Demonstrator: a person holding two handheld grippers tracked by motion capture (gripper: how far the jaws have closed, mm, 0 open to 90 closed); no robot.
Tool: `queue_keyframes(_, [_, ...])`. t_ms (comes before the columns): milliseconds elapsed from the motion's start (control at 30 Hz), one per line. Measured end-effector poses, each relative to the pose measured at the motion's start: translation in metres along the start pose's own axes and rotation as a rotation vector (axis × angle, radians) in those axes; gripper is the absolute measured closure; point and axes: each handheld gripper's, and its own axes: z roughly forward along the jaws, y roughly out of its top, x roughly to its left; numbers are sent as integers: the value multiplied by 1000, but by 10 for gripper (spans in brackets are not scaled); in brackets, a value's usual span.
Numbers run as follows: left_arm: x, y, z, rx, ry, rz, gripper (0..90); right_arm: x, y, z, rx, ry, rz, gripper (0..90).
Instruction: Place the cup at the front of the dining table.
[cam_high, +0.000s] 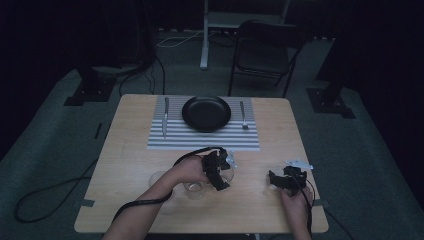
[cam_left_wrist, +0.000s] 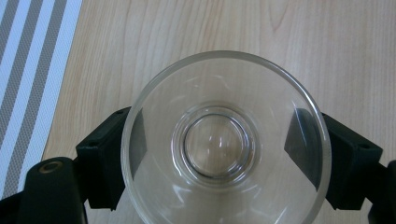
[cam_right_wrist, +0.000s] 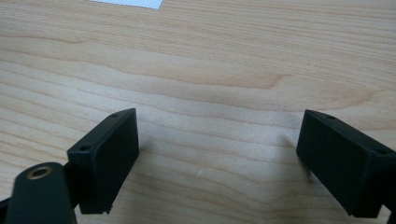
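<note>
Gripping the glass (cam_left_wrist: 226, 142) with your left gripper (cam_high: 218, 172), jaws clamped on its walls, you held it near the table's (cam_high: 135, 150) 6 o'clock edge; your right gripper (cam_right_wrist: 217, 161) stood open, empty. Plate (cam_high: 206, 113), knife (cam_high: 165, 117) and fork (cam_high: 243, 114) lay set; placing the glass by the placemat (cam_high: 200, 141) seemingly remained.

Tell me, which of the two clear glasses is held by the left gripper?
The glass nearer the table's middle: the left gripper clamps it. The other glass stands free, farther left.

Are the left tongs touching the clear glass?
Touching. In the left gripper view, both black pads of the left tongs press against the sides of the glass, seen through its clear wall.
</note>
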Motion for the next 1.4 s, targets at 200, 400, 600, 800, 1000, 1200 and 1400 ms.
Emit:
queue_keyframes(200, [10, -3, -3, 27, 7, -27, 184, 0, 0, 0, 0, 0, 1, 125])
queue_keyframes(400, [21, -9, -10, 27, 32, -52, 184, 0, 0, 0, 0, 0, 3, 125])
queue_keyframes(600, [27, -12, -15, 57, 59, -68, 184, 0, 0, 0, 0, 0, 1, 125])
queue_keyframes(800, [34, -22, -20, 54, 55, -99, 184, 0, 0, 0, 0, 0, 1, 125])
queue_keyframes(1000, [39, -30, -25, 73, 85, -115, 184, 0, 0, 0, -1, 1, 0, 125])
queue_keyframes(1200, [44, -39, -30, 78, 91, -128, 184, 0, 0, 0, -1, 0, 1, 125])
queue_keyframes(1400, [48, -49, -38, 91, 116, -153, 184, 0, 0, 0, -2, 0, 2, 126])
